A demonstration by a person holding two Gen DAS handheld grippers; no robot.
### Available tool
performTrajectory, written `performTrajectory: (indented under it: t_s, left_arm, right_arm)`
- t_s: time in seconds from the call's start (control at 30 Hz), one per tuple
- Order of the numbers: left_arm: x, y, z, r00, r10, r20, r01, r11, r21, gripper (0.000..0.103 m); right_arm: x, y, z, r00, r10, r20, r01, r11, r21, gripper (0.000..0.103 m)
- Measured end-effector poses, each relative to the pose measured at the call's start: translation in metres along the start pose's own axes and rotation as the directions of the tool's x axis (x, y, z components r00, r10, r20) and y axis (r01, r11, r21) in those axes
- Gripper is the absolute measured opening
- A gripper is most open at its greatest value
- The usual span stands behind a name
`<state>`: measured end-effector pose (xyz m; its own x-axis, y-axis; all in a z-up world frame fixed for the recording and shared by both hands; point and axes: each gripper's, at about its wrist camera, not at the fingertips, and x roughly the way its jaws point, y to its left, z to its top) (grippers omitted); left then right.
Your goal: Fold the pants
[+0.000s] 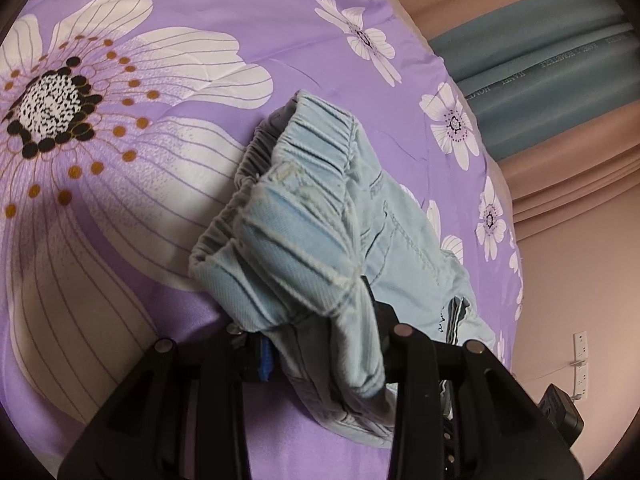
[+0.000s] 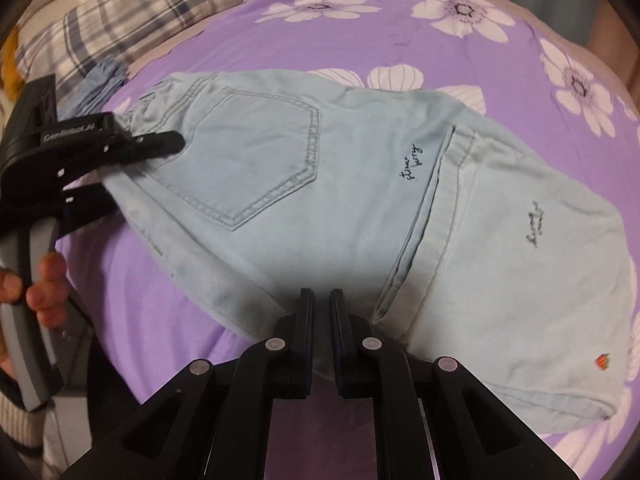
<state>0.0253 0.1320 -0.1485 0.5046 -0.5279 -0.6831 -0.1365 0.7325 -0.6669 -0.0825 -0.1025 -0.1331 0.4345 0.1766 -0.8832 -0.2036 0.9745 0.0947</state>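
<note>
Bed: covered by a purple bedspread (image 2: 400, 16) printed with white flowers.
Large flower (image 1: 52, 100): white petals, black-and-white speckled centre, printed left of the pants' waistband in the left wrist view.
Pants (image 2: 320, 184): light blue denim, lying on the bedspread, back pocket up, legs folded over; waistband end lifted off the cover.
Plaid bedding (image 2: 120, 12): grey-and-white check, beyond the pants' waistband end.
Blue cloth (image 2: 102, 80): small and blurred, between the plaid bedding and the pants.

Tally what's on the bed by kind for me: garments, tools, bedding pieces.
Pants, light blue: 1
Tools: 2 (left tool, right tool)
Purple floral sheet: 1
Plaid pillow: 1
Total: 5
</note>
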Motion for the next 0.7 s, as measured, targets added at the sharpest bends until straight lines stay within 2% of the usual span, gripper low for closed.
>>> performTrajectory:
  t_s: [0.1,0.17,0.23,0.3,0.4,0.47,0.57,0.7]
  left_arm:
    - [-0.005,-0.006,0.001,1.000,0.013,-0.002,-0.013,1.000,0.007,0.031]
    - [-0.012,-0.011,-0.001,1.000,0.010,0.012,-0.010,0.999,0.032,0.029]
    - [-0.019,-0.016,-0.003,1.000,0.002,0.030,-0.004,0.998,0.055,0.028]
    - [-0.026,-0.025,-0.005,0.999,-0.004,0.050,0.000,0.997,0.083,0.028]
    - [-0.036,-0.042,-0.009,0.997,-0.019,0.081,0.008,0.991,0.137,0.028]
    - [-0.042,-0.057,-0.012,0.995,-0.031,0.099,0.012,0.983,0.183,0.028]
    - [-0.052,-0.081,-0.018,0.992,-0.051,0.116,0.020,0.967,0.254,0.028]
    - [-0.058,-0.115,-0.030,0.989,-0.071,0.132,0.018,0.932,0.362,0.028]
  right_arm:
    - [-0.006,-0.010,-0.001,0.998,0.056,0.005,-0.056,0.998,0.036,0.011]
    - [-0.020,-0.021,-0.005,0.991,0.136,0.013,-0.136,0.985,0.107,0.011]
    - [-0.039,-0.035,-0.012,0.980,0.186,0.074,-0.195,0.968,0.157,0.011]
    - [-0.056,-0.049,-0.021,0.976,0.169,0.139,-0.192,0.966,0.174,0.011]
    - [-0.064,-0.068,-0.032,0.975,0.116,0.187,-0.156,0.965,0.212,0.011]
    - [-0.058,-0.074,-0.040,0.980,0.098,0.172,-0.137,0.963,0.233,0.011]
    - [-0.038,-0.075,-0.045,0.985,0.116,0.128,-0.142,0.964,0.226,0.011]
    - [-0.039,-0.074,-0.040,0.981,0.129,0.146,-0.160,0.961,0.225,0.011]
